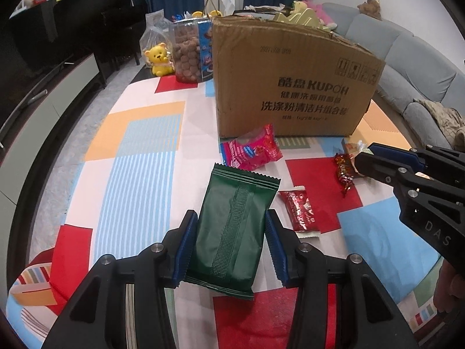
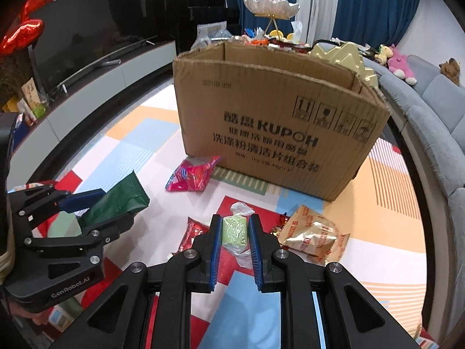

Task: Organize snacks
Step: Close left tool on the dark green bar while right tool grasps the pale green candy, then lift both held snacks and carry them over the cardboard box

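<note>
While we've got both hands busy, the left gripper (image 1: pixel 231 232) is clamped on a dark green snack packet (image 1: pixel 232 226), blue pads pressed against both its long sides, and it's held up off the colourful patchwork tablecloth (image 1: pixel 139 151). Over on the other side our right gripper (image 2: pixel 234 234) is closed around a small pale green sweet in clear wrap (image 2: pixel 236 231), with the twisted plastic end poking out past the fingertips. Right ahead of both sits the big cardboard box (image 2: pixel 276 122), open at the top, printed with KUPOH and a bunch of Chinese text. Still lying on the cloth: a pink-red snack bag (image 1: pixel 251 148) right up against the front of the box, a small red wrapper (image 1: pixel 299 210) just beside the green packet, a crinkly red foil candy (image 1: pixel 344 171) further right, and a tan-and-orange pouch (image 2: pixel 315 238) just to the right of our right gripper. Behind the box on the left there's a clear jar of brown round snacks (image 1: pixel 187 55) with a yellow bear toy (image 1: pixel 158 59) next to it. A grey sofa (image 1: pixel 407 58) runs along the right edge.
</note>
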Demonstrator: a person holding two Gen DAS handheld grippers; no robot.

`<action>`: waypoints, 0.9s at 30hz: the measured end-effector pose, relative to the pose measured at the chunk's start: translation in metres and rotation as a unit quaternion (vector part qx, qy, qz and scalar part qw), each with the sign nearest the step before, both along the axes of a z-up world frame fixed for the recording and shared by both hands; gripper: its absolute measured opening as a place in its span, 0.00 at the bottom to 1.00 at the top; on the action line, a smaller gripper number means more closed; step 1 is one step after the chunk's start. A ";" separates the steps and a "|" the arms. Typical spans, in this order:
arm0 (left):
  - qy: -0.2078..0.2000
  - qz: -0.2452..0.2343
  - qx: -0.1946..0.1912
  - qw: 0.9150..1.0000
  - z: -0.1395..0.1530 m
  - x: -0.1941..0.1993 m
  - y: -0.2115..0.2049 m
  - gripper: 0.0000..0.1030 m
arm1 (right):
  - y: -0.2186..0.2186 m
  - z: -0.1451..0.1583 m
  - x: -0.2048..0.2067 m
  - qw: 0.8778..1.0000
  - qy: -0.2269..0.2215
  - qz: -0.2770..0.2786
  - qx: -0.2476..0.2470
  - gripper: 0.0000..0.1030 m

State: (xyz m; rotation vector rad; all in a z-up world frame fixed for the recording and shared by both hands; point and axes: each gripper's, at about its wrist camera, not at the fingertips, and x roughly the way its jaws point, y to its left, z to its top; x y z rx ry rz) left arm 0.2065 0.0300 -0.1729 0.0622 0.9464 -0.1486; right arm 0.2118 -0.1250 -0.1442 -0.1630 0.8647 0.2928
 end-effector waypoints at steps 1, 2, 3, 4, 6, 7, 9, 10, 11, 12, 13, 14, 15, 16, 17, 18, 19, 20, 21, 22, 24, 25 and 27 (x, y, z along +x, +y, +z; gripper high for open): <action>-0.002 0.000 0.000 1.000 0.002 -0.001 -0.001 0.45 | 0.000 0.000 0.000 1.000 -0.002 -0.001 0.001 0.19; -0.003 0.000 0.000 1.000 0.005 -0.002 -0.002 0.45 | -0.001 0.003 -0.001 1.000 -0.004 -0.002 0.002 0.19; -0.004 0.000 -0.001 1.000 0.006 -0.003 -0.002 0.45 | -0.002 0.004 -0.002 1.000 -0.005 -0.003 0.002 0.19; -0.005 -0.001 -0.002 1.000 0.008 -0.002 -0.003 0.45 | -0.003 0.006 -0.003 1.000 -0.007 -0.004 0.004 0.19; -0.007 0.000 -0.003 1.000 0.012 -0.003 -0.004 0.45 | -0.005 0.009 -0.005 1.000 -0.011 -0.005 0.005 0.19; -0.010 0.001 -0.002 1.000 0.014 -0.003 -0.004 0.45 | -0.005 0.012 -0.006 1.000 -0.014 -0.005 0.006 0.19; -0.012 0.001 -0.001 1.000 0.018 -0.004 -0.006 0.45 | -0.007 0.016 -0.008 1.000 -0.019 -0.005 0.007 0.19; -0.014 0.001 -0.001 1.000 0.020 -0.004 -0.007 0.45 | -0.007 0.018 -0.009 1.000 -0.021 -0.005 0.008 0.19; -0.015 0.001 -0.001 1.000 0.022 -0.004 -0.008 0.45 | -0.008 0.020 -0.010 1.000 -0.023 -0.006 0.010 0.19; -0.016 0.001 -0.001 1.000 0.024 -0.005 -0.009 0.45 | -0.009 0.022 -0.011 1.000 -0.024 -0.006 0.011 0.19; -0.017 0.003 -0.001 1.000 0.027 -0.005 -0.009 0.45 | -0.010 0.024 -0.011 1.000 -0.025 -0.007 0.013 0.19; -0.018 0.004 -0.002 1.000 0.029 -0.006 -0.009 0.45 | -0.011 0.026 -0.011 1.000 -0.026 -0.008 0.015 0.19; -0.018 0.006 -0.004 1.000 0.031 -0.006 -0.009 0.45 | -0.012 0.028 -0.012 0.999 -0.027 -0.008 0.017 0.19; -0.019 0.007 -0.006 1.000 0.033 -0.007 -0.009 0.45 | -0.012 0.029 -0.012 0.999 -0.028 -0.009 0.018 0.19; -0.020 0.009 -0.006 1.000 0.035 -0.007 -0.010 0.45 | -0.013 0.031 -0.013 0.999 -0.030 -0.009 0.019 0.19; -0.021 0.009 -0.006 1.000 0.038 -0.007 -0.010 0.45 | -0.014 0.033 -0.013 0.999 -0.031 -0.010 0.020 0.19; -0.023 0.010 -0.006 1.000 0.040 -0.008 -0.011 0.45 | -0.015 0.035 -0.014 0.999 -0.033 -0.010 0.020 0.19; -0.025 0.011 -0.006 1.000 0.043 -0.008 -0.012 0.45 | -0.015 0.037 -0.015 0.999 -0.034 -0.011 0.021 0.19; -0.027 0.011 -0.006 1.000 0.046 -0.008 -0.013 0.45 | -0.017 0.039 -0.016 0.999 -0.036 -0.012 0.022 0.19; -0.028 0.011 -0.007 1.000 0.048 -0.008 -0.014 0.45 | -0.018 0.041 -0.016 0.999 -0.037 -0.013 0.022 0.19; -0.032 0.011 -0.007 0.999 0.054 -0.008 -0.016 0.45 | -0.019 0.045 -0.017 0.999 -0.040 -0.015 0.024 0.19; -0.034 0.011 -0.007 0.999 0.057 -0.008 -0.017 0.45 | -0.021 0.048 -0.017 0.999 -0.042 -0.017 0.025 0.19; -0.038 0.011 -0.008 0.999 0.062 -0.007 -0.018 0.45 | -0.024 0.053 -0.017 0.998 -0.046 -0.021 0.027 0.19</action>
